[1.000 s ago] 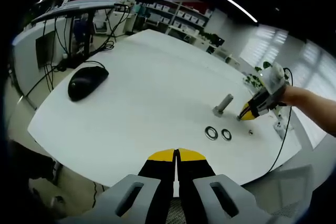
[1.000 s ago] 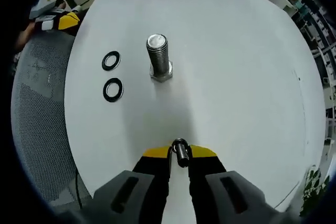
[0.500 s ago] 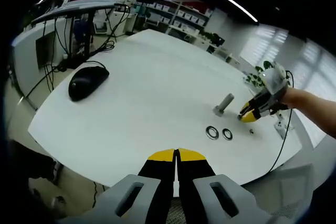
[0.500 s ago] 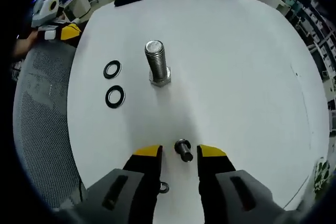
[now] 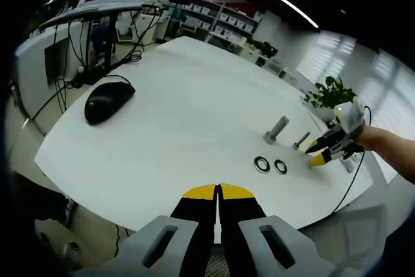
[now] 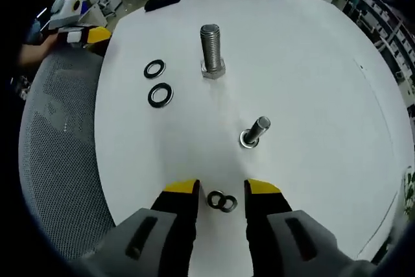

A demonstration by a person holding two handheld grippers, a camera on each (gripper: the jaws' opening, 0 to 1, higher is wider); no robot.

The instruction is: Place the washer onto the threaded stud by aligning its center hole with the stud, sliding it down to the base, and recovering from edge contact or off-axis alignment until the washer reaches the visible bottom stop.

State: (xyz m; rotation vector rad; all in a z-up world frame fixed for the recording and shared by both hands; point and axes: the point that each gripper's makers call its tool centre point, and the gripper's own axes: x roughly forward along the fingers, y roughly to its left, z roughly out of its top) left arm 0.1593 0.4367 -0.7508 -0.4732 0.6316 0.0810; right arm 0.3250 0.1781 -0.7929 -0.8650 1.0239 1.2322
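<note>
R gripper now open, backed off; small bolt freed, upright on table.

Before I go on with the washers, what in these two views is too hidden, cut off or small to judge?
- Small washers, right gripper view: two overlap between the open right gripper jaws; which lies on top is unclear.
- Small bolt, left gripper view: too small to show threads.
- Large bolt: its base contact with the table is not resolvable.
- Left gripper: jaws shut; anything pinched cannot be seen.
</note>
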